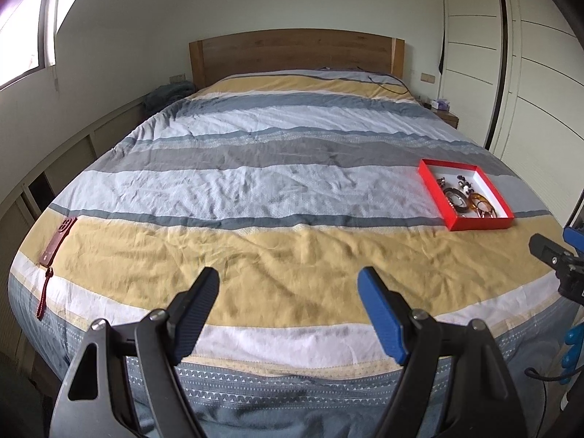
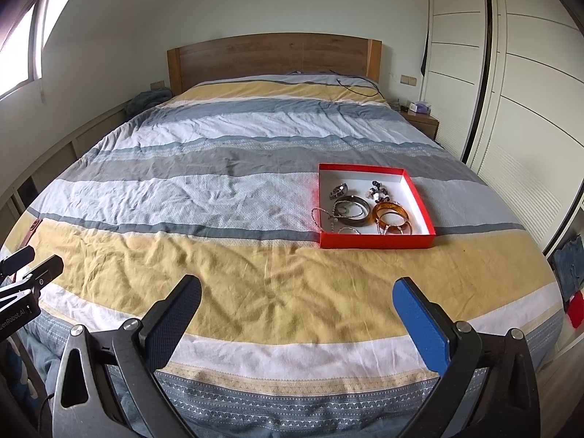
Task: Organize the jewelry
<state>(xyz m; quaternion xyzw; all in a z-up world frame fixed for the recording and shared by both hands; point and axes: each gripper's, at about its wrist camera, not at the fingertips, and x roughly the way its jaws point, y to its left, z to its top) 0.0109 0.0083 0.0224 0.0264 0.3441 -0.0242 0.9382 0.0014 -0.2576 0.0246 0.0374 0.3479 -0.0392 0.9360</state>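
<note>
A shallow red box (image 2: pixel 379 241) with a white inside lies on the striped bedspread, right of the middle; the same red box (image 1: pixel 481 223) shows at the right of the left wrist view. Inside it are an amber bangle (image 2: pixel 390 212), a dark bangle (image 2: pixel 352 210), a beaded piece (image 2: pixel 377 190) and thin chains, one chain (image 2: pixel 317 214) draped over the left wall. My left gripper (image 1: pixel 289 280) hangs open over the yellow stripe near the foot, nothing between its fingers. My right gripper (image 2: pixel 297 290) is open too, short of the box.
A dark red phone case (image 1: pixel 58 241) with a wrist strap lies near the bed's left edge. A black cable (image 2: pixel 359 87) rests by the wooden headboard (image 2: pixel 273 54). Wardrobe doors (image 2: pixel 511 91) stand to the right, a nightstand (image 2: pixel 421 120) beside the bed.
</note>
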